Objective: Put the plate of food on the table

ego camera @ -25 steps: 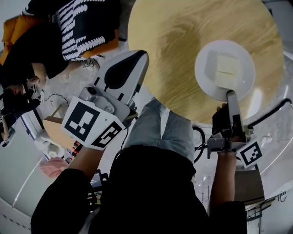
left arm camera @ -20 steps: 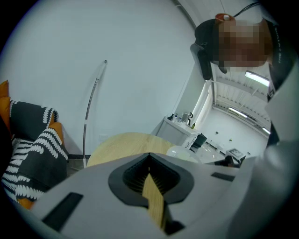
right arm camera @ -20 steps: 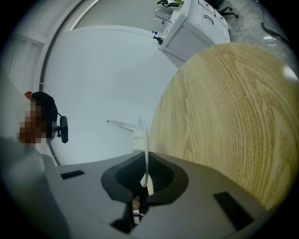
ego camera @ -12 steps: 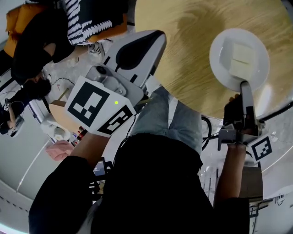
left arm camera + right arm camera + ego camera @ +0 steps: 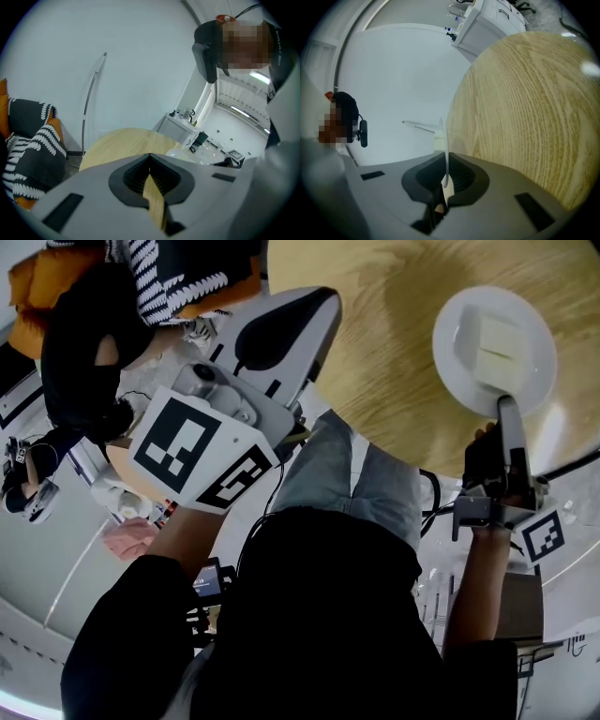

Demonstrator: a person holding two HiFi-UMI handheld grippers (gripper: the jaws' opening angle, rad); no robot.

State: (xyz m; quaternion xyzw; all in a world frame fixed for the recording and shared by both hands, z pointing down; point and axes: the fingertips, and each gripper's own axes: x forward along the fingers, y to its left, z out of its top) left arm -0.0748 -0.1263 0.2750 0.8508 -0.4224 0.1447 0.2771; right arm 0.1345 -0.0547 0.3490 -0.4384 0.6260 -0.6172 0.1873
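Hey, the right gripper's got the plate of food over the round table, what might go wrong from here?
1. The right gripper pinches the plate only at its near rim, so the far side may dip and the food could slide.
2. Whether the plate already rests on the table is not clear from above; opening the jaws too early might drop it.

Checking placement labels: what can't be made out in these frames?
- Whether the plate touches the table: head view looks from above, right gripper view shows it edge-on.
- What the food is: pale and too small in head view.
- Table's far side: cut by head view's top edge.
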